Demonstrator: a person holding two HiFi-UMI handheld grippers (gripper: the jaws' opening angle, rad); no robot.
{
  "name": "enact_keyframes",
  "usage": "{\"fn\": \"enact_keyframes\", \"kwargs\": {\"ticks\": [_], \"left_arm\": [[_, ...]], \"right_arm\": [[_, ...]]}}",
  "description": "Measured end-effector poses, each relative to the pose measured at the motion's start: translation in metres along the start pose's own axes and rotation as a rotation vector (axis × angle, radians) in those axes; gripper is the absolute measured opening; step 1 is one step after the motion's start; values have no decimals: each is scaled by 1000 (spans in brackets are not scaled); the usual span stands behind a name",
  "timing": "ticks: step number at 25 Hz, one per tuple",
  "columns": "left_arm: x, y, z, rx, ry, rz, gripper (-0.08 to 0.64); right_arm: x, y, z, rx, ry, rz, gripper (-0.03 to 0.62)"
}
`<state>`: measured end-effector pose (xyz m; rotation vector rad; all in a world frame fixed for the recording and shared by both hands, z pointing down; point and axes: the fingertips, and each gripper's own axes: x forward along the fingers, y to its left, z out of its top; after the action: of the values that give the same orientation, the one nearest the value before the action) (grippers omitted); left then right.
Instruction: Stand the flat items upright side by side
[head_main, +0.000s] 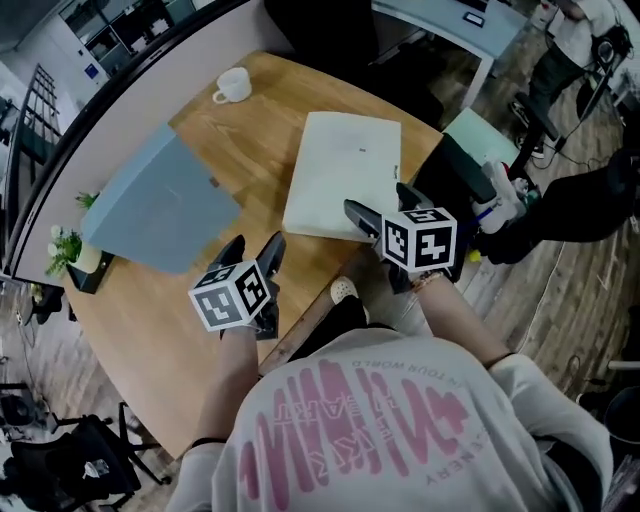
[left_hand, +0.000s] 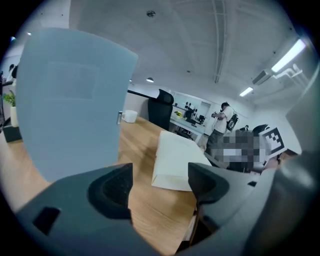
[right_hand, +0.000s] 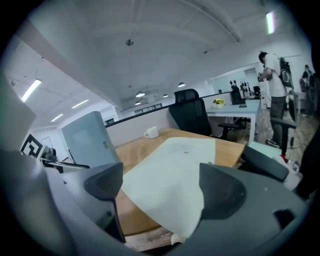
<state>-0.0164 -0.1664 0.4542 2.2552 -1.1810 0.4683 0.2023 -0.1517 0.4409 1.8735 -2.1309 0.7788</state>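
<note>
A blue-grey flat folder (head_main: 160, 205) lies on the left of the wooden table (head_main: 270, 110), and a cream flat folder (head_main: 345, 175) lies at its middle. My left gripper (head_main: 255, 245) hovers open and empty just off the blue-grey folder's near right corner. The left gripper view has the blue-grey folder (left_hand: 75, 100) large at left and the cream folder (left_hand: 177, 162) ahead, beyond the left gripper (left_hand: 157, 182). My right gripper (head_main: 378, 200) stands open at the cream folder's near right corner. In the right gripper view the cream folder (right_hand: 170, 170) spreads between and beyond the spread jaws of the right gripper (right_hand: 160, 185), with no pad pressing on it.
A white cup (head_main: 233, 85) stands at the table's far edge. A small potted plant (head_main: 70, 255) sits at the left rim. A black office chair (right_hand: 192, 115) stands behind the table, with desks and a standing person (right_hand: 272, 80) beyond. The table's near edge is just below both grippers.
</note>
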Motion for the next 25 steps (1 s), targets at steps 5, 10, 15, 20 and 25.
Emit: {"fn": "enact_keyframes", "kwargs": {"ticks": [5,10,15,20,25], "left_arm": [[43,-23,11,0,35,-45,353],[89,-37,32,4,46,-76,350],[127,-37,56,3,50,-85,353],[157,-30,62,45,93,-73,367],[184,-27,53,52,164,-106,387]], "right_arm": [[-6,-54,-8,89,29,-70,483],[7,-98,-4,167,53,-108,483],[28,-123,11,207,51,-114,483],[54,-140,3,256,112,-90,453],[79,-140,-2,329,151,-20,477]]}}
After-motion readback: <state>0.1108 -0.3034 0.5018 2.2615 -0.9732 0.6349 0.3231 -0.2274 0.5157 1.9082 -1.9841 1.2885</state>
